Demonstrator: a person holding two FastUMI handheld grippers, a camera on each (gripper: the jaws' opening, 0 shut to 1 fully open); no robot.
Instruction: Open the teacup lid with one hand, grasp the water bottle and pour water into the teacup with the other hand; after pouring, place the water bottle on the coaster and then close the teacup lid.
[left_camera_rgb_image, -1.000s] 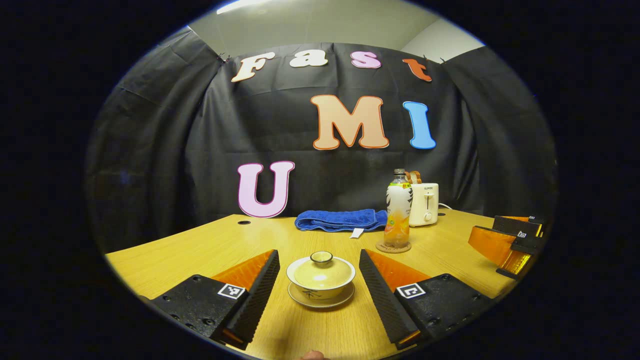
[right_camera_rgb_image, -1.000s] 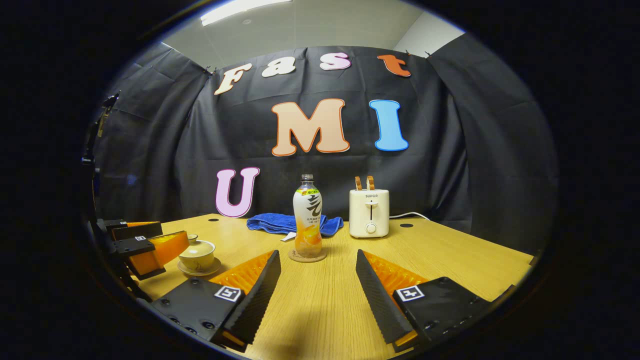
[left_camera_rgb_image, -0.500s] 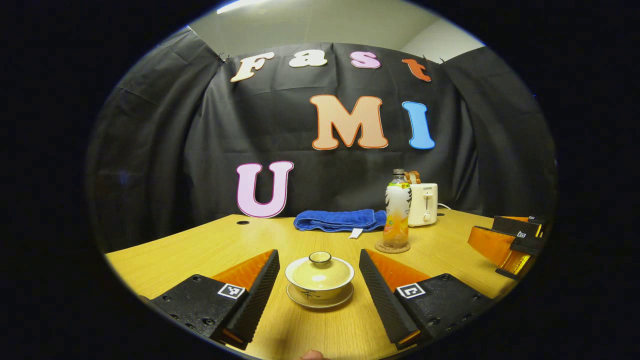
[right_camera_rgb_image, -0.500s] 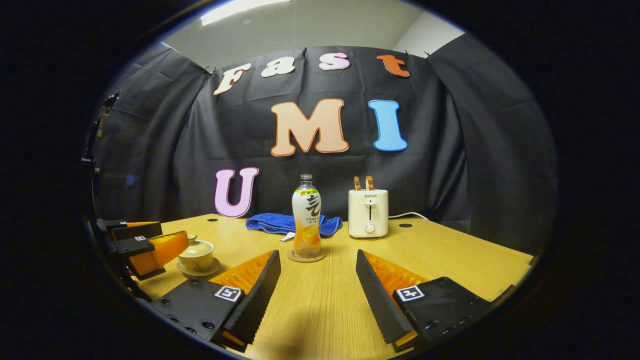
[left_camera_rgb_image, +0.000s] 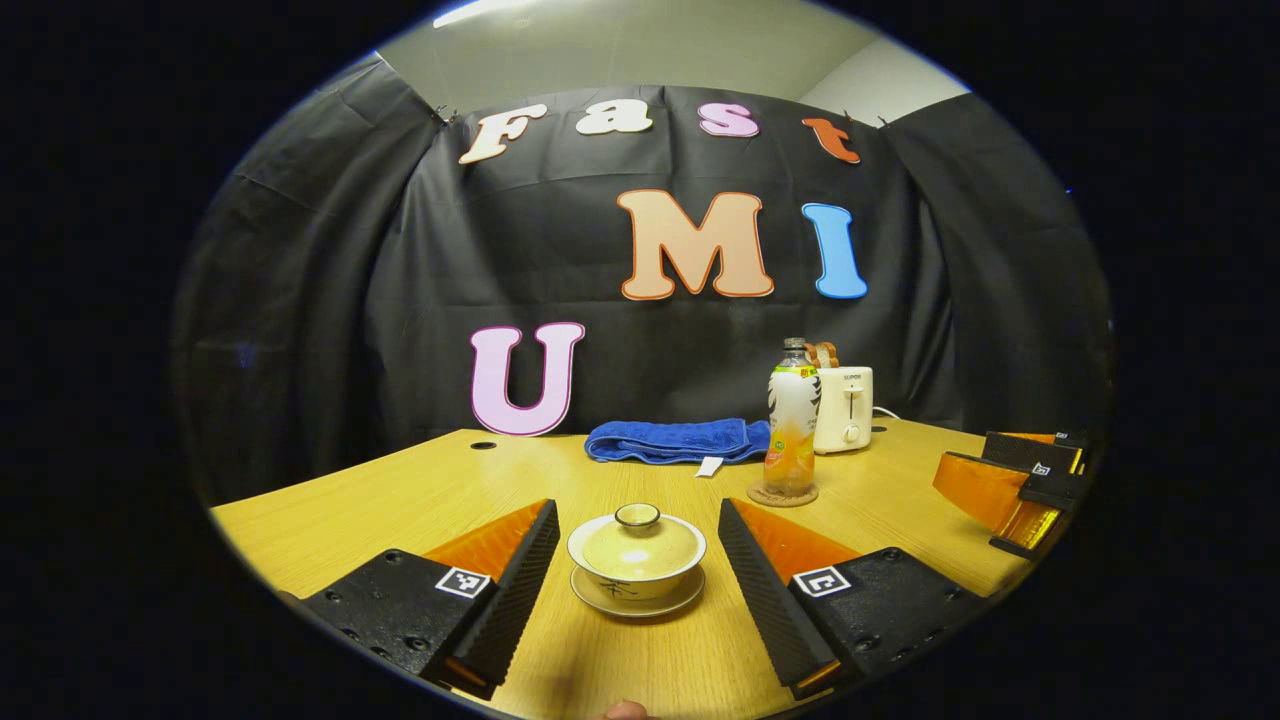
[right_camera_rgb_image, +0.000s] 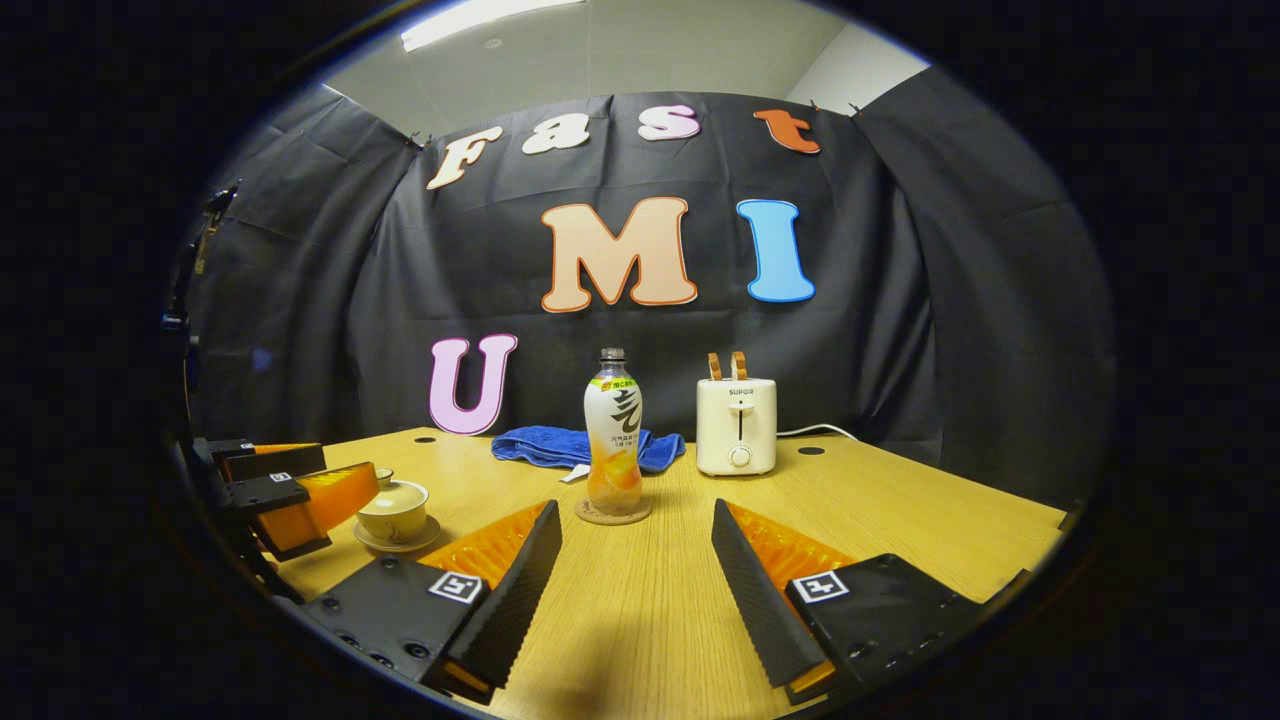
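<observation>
Left gripper view puts your wide left claw (left_camera_rgb_image: 637, 590) astride the lidded teacup (left_camera_rgb_image: 636, 558) near the table's front edge, so pinch the lid knob (left_camera_rgb_image: 637, 515) next, while your right claw (right_camera_rgb_image: 636, 590) waits wide before the bottle (right_camera_rgb_image: 614, 432).

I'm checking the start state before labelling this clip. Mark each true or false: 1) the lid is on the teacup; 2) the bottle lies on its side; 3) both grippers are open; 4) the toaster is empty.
1) The lid sits on the teacup: true.
2) False: the water bottle stands upright on the coaster.
3) The left gripper and right gripper are open, holding nothing: true.
4) False: the toaster has two slices sticking out of its top.
</observation>
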